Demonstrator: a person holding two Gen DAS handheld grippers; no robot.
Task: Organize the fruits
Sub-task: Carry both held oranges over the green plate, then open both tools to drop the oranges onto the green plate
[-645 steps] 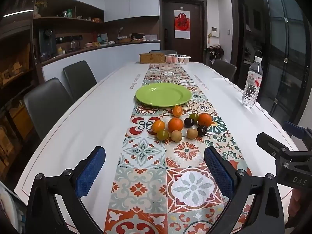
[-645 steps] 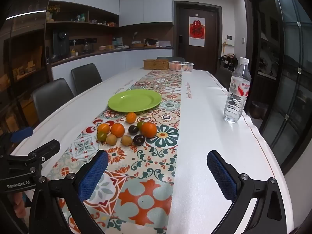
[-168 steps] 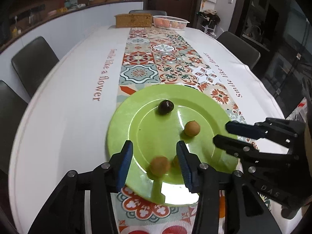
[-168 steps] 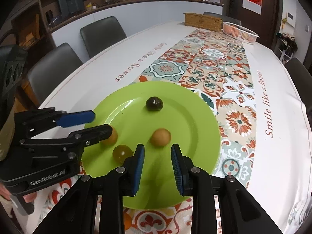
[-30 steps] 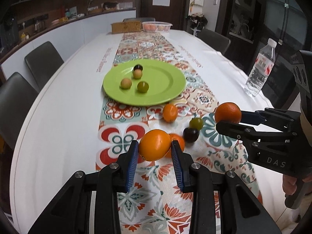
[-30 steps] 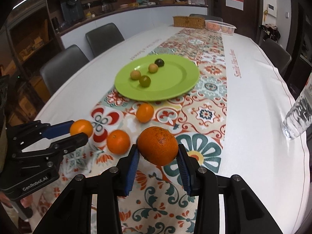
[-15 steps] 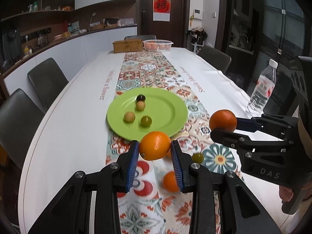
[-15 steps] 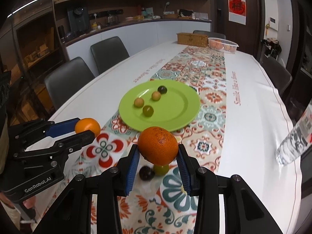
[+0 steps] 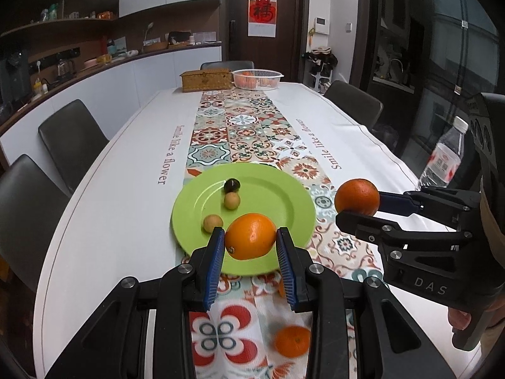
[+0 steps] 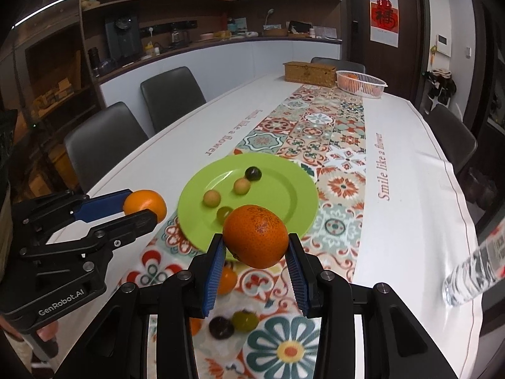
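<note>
Above the green plate [image 9: 284, 202] | left claw [image 9: 251, 237] clamped on 1 orange [image 9: 249, 235] | right claw [image 10: 256, 240] clamped on 1 darker orange [image 10: 255, 235]

A round lime-green plate [image 9: 284, 195] is seen on a long table runner [image 9: 249, 126] patterned in red, teal and cream floral tiles, laid over a white tablecloth [image 9: 126, 189] lettered in brown. On the plate, 1 dark purple-black round fruit [image 9: 232, 185], 2 tan ones [image 9: 232, 201] and 1 olive-green one [image 10: 224, 213] are shown. Bright orange citrus fruits [image 9: 251, 236] are framed by blue ribbed pads [image 9: 214, 265] on black gripper bodies [image 9: 419, 252]. A red and white poster [image 9: 262, 12] is set on the dark brown door [image 9: 293, 31].
</note>
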